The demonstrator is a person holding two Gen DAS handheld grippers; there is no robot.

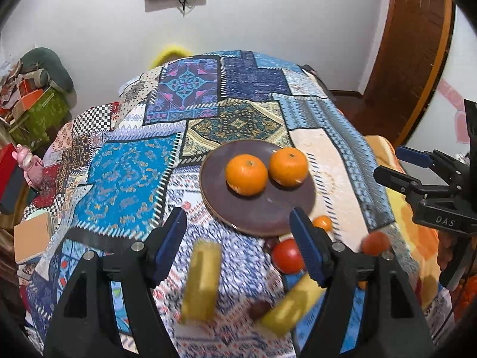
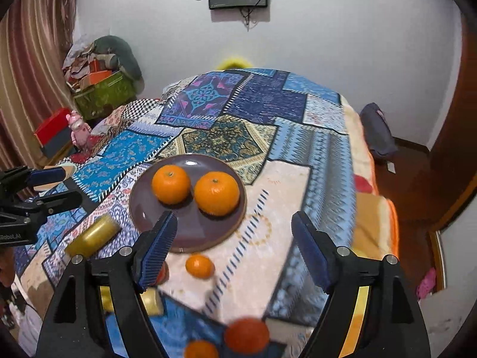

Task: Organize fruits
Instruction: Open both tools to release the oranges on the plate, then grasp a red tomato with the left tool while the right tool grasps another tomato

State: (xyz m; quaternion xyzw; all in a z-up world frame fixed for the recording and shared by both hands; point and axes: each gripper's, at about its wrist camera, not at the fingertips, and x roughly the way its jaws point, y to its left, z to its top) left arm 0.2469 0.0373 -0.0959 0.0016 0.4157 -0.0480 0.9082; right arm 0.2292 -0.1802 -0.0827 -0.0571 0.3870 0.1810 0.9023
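A brown plate (image 1: 259, 211) on the patchwork cloth holds two oranges (image 1: 246, 174) (image 1: 288, 166); the plate also shows in the right wrist view (image 2: 190, 229) with the oranges (image 2: 170, 183) (image 2: 216, 192). My left gripper (image 1: 238, 247) is open and empty above a yellow fruit piece (image 1: 202, 280), with a red tomato (image 1: 287, 256) and another yellow piece (image 1: 290, 307) beside its right finger. My right gripper (image 2: 234, 255) is open and empty above a small orange (image 2: 199, 265). It also shows in the left wrist view (image 1: 396, 167).
More loose fruit lies near the front: a small orange (image 1: 322, 223), a red one (image 1: 375, 243), a dark grape (image 1: 260, 308), a red-orange fruit (image 2: 246, 334). A yellow piece (image 2: 94, 235) lies left of the plate. The cloth drops off at the right. Boxes clutter the left.
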